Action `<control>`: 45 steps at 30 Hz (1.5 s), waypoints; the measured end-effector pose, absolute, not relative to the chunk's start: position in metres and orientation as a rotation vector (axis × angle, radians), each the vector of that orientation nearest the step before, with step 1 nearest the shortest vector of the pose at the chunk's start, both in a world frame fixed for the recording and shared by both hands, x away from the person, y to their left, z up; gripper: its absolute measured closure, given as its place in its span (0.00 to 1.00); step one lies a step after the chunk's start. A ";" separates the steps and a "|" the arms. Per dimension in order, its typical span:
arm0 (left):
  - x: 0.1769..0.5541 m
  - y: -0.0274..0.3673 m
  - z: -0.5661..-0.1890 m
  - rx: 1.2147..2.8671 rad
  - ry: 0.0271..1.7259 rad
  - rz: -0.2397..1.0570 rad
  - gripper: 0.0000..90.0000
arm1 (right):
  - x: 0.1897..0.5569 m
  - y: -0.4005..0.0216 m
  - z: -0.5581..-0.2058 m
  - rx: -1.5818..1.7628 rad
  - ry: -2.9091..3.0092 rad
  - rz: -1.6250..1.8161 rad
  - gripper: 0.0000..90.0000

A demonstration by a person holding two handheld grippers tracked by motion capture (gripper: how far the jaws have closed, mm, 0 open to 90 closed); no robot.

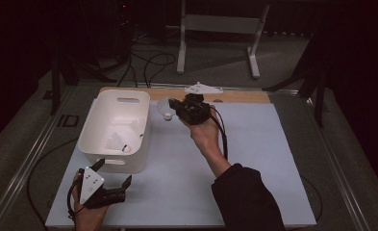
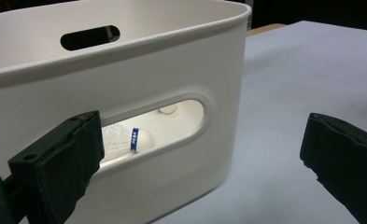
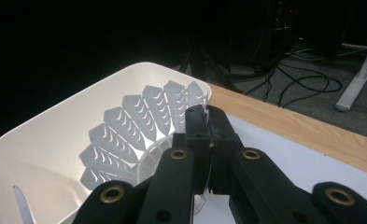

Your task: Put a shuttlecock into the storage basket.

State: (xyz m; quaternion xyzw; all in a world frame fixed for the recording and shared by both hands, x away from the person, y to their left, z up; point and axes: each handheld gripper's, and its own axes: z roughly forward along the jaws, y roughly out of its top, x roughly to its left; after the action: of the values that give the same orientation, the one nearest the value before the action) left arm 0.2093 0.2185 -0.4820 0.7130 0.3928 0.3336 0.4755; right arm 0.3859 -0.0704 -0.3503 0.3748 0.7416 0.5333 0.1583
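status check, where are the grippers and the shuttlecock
Right gripper shut on shuttlecock, at the bin's far corner. Left gripper open, idle by the bin's near wall. Another shuttlecock inside. Nothing in the way.

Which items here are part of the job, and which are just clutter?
In play:
- shuttlecock pinched in the right gripper
- white bin, beside that gripper
- shuttlecock in the bin
- left gripper, open near the bin

Lying about:
- floor cables
- white stand legs
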 end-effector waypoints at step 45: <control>0.209 0.219 -0.482 1.741 0.960 0.818 0.00 | 0.386 -0.045 -0.336 1.024 2.099 1.600 1.00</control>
State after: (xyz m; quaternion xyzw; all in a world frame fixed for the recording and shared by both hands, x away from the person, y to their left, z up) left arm 0.2093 0.2185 -0.4818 0.7123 0.3927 0.3345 0.4759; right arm 0.3859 -0.0454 -0.3357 0.3573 0.7325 0.5584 0.1548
